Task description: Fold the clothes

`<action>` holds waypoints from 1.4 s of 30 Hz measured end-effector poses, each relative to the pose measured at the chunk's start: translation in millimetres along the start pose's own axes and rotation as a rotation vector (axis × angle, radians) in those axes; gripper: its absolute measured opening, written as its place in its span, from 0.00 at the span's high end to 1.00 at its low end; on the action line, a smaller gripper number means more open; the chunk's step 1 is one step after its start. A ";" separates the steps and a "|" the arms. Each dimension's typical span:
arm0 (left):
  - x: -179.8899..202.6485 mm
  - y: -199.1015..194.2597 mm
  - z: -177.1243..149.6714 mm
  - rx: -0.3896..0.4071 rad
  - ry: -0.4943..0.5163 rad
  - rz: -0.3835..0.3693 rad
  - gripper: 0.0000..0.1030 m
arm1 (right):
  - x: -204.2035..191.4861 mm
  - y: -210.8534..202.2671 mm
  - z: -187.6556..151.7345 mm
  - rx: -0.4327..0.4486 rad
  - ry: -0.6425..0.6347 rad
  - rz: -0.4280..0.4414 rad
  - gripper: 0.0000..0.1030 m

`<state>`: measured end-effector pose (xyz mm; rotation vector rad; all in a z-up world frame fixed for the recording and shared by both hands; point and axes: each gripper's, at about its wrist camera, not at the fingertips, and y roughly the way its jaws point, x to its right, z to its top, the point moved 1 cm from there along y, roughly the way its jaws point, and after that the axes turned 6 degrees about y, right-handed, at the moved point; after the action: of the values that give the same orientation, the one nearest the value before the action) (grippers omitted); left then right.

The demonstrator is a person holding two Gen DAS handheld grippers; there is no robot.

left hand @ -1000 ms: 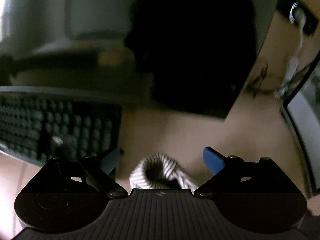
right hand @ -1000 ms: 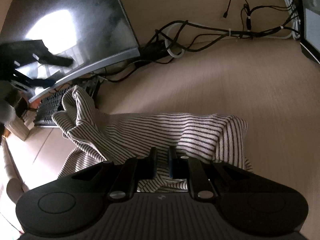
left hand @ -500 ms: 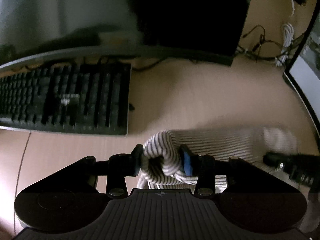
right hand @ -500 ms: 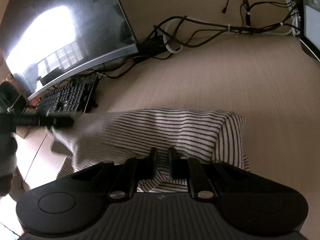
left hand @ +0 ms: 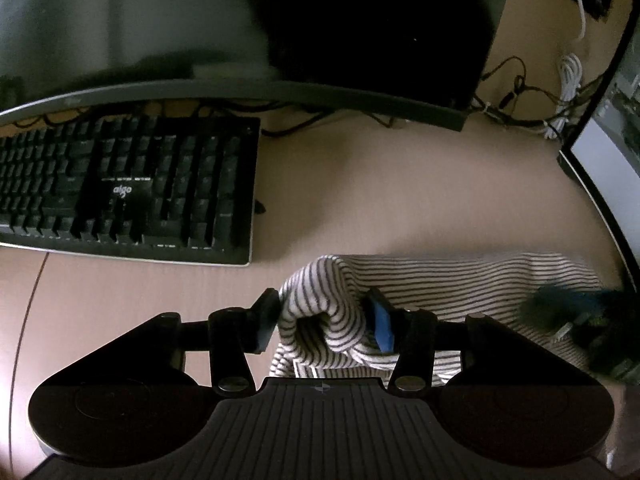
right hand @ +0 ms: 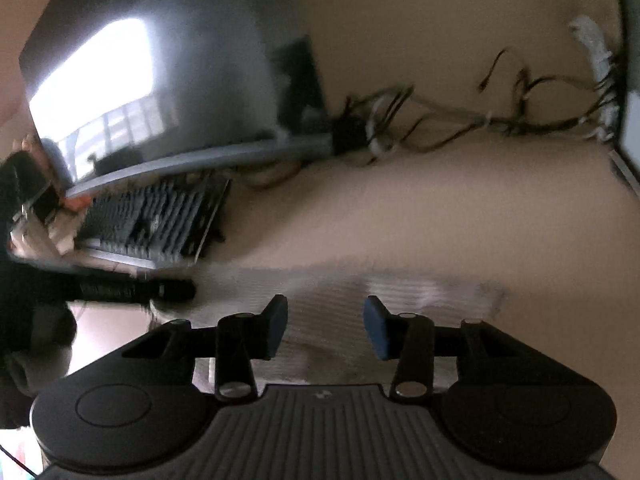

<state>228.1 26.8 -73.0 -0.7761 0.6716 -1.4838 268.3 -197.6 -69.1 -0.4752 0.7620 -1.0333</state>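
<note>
The left tongs [left hand: 326, 322] are pinching a bunched fold of the white, dark-striped knit garment [left hand: 440, 280] lying on the beige bench [left hand: 400, 192]; the right tongs [right hand: 326, 328], just opening, are hovering released above it.

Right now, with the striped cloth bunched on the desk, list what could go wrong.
1. The left tongs have just eased wider around a bunched wad of the striped cloth; it may slip out, or lift the fold unevenly.
2. The right tongs have just opened with nothing gripped, so that end lies loose and may shift.
3. The keyboard sits close; dragged cloth could snag it.
</note>
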 end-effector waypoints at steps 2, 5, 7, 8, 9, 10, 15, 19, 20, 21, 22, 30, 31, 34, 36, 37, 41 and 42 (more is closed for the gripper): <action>-8.2 -5.4 -0.7 0.004 -0.014 -0.013 0.38 | 1.1 13.3 -10.0 -0.044 -0.021 -0.021 0.65; -24.8 -18.9 -4.8 0.013 -0.059 -0.028 0.31 | 2.2 15.6 -16.5 -0.047 -0.069 -0.029 0.66; -30.0 -30.0 -4.4 0.022 -0.076 -0.041 0.32 | 2.0 15.3 -17.1 -0.052 -0.076 -0.030 0.66; -29.1 -37.0 -2.3 0.040 -0.063 -0.023 0.36 | 1.7 15.6 -18.0 -0.050 -0.083 -0.031 0.66; -27.6 -44.3 0.2 0.059 -0.048 -0.006 0.37 | 1.5 15.8 -19.4 -0.046 -0.091 -0.033 0.66; -25.2 -52.0 4.0 0.083 -0.031 0.005 0.38 | 1.4 15.8 -20.8 -0.042 -0.098 -0.037 0.66; -11.2 -63.0 23.7 0.156 -0.047 -0.090 0.38 | 0.2 15.9 -23.1 -0.038 -0.110 -0.038 0.66; 12.6 -32.8 21.3 0.095 -0.014 -0.149 0.44 | 8.2 10.9 -22.9 -0.048 -0.077 -0.034 0.66; 16.3 -23.6 16.8 0.062 -0.010 -0.159 0.45 | 11.5 7.6 -21.0 -0.052 -0.062 -0.037 0.66; 18.6 -15.4 11.5 0.032 -0.012 -0.163 0.45 | 15.6 2.8 -18.0 -0.054 -0.043 -0.044 0.66; 19.8 -10.4 6.7 0.015 -0.013 -0.164 0.45 | 20.5 -3.9 -14.2 -0.048 -0.026 -0.059 0.66; 24.6 -4.9 -11.1 0.021 0.007 -0.177 0.41 | 48.3 -29.4 -1.2 -0.032 -0.019 -0.183 0.66; 25.4 -4.1 -12.8 0.023 0.018 -0.180 0.37 | 52.1 -23.5 -4.9 -0.052 -0.009 -0.190 0.66; 29.9 -0.3 -15.8 0.031 0.058 -0.187 0.26 | 55.4 -12.0 -18.1 -0.070 -0.018 -0.204 0.66; 36.5 2.9 -12.7 0.032 0.090 -0.164 0.25 | 52.0 -11.6 -22.0 -0.057 -0.047 -0.219 0.66; 39.5 4.0 -11.1 0.033 0.104 -0.154 0.24 | 52.0 -11.1 -22.2 -0.052 -0.051 -0.221 0.66; 47.3 9.6 -2.4 0.033 0.135 -0.132 0.24 | 56.8 -7.0 -16.8 -0.038 -0.080 -0.228 0.66; 48.1 9.3 -1.3 0.028 0.135 -0.128 0.24 | 58.4 -9.1 -12.8 -0.044 -0.071 -0.219 0.66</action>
<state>232.6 -21.8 -77.6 -0.7121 0.7114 -1.6705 270.6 -253.9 -90.9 -0.6405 0.6803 -1.1981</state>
